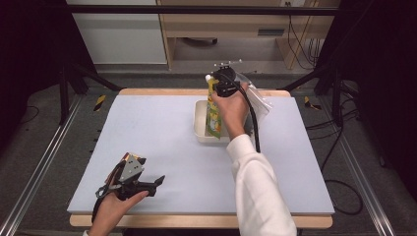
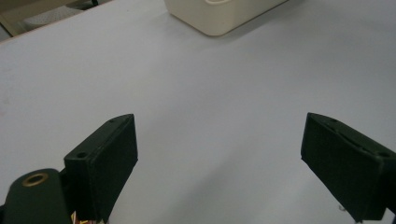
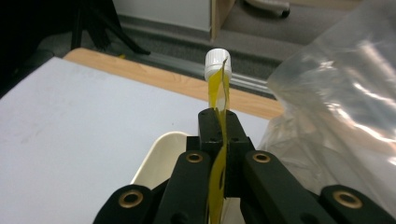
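- Flat pale grey-blue bench [image 1: 162, 142], matte and smooth, edged front and back by a light wood strip.
- Crinkled clear plastic bag [image 1: 258, 98] at the far right of the bench, glossy and creased, just beside the tub; seen as well in the right gripper view [image 3: 336, 98].
- Cream rectangular tub [image 1: 200, 125] with rounded corners and smooth walls, standing at the far centre of the bench; one corner seen in the left gripper view [image 2: 219, 16].
- Yellow-green soft pouch [image 1: 212, 115] with a ribbed white screw cap [image 3: 217, 60], hanging upright with its lower end in the tub.
- Right gripper [image 1: 223, 88], black, clenched on the pouch's thin upper edge just below the cap, raised over the tub.
- Left gripper [image 1: 158, 181], black with a grey three-cornered plate, held low over the near-left bench, well apart from the tub, flat padded jaws spread wide and holding nothing.
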`<state>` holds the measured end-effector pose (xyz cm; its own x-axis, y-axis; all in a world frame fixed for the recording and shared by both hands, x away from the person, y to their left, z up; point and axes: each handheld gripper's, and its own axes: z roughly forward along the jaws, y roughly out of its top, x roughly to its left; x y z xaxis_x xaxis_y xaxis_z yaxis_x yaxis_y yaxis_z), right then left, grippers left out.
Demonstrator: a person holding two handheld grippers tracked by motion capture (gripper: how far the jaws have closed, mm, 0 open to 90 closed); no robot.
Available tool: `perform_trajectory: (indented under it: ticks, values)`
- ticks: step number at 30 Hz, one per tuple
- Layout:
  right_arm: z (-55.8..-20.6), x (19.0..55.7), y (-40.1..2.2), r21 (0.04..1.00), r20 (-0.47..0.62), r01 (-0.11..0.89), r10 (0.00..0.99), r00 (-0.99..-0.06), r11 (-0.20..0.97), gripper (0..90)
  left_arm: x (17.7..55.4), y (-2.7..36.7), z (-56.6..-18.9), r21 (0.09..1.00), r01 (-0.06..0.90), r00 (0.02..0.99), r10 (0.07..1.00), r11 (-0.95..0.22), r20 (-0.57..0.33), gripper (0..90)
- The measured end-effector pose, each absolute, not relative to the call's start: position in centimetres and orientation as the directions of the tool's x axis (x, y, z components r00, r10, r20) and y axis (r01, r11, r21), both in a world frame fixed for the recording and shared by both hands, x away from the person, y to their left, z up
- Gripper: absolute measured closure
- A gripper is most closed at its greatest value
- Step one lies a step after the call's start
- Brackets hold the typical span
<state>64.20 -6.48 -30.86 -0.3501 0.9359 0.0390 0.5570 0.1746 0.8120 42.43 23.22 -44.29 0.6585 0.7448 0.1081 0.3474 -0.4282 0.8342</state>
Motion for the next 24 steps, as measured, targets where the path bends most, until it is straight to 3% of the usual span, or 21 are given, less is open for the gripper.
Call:
perform_trajectory:
  ticks: [13, 24]
  values:
    - [-33.0, 61.1, -7.3, 0.957, -0.050, 0.245, 0.918, -0.394, 0.157, 90.0, 42.5, 23.1, -44.4, 0.833, 0.348, 0.658, 0.745, -0.429, 0.109, 10.7]
    - [-33.6, 60.4, -6.8, 0.976, -0.112, 0.125, 0.901, -0.419, 0.179, 90.0, 42.5, 23.0, -44.4, 0.829, 0.347, 0.662, 0.741, -0.437, 0.113, 10.7]
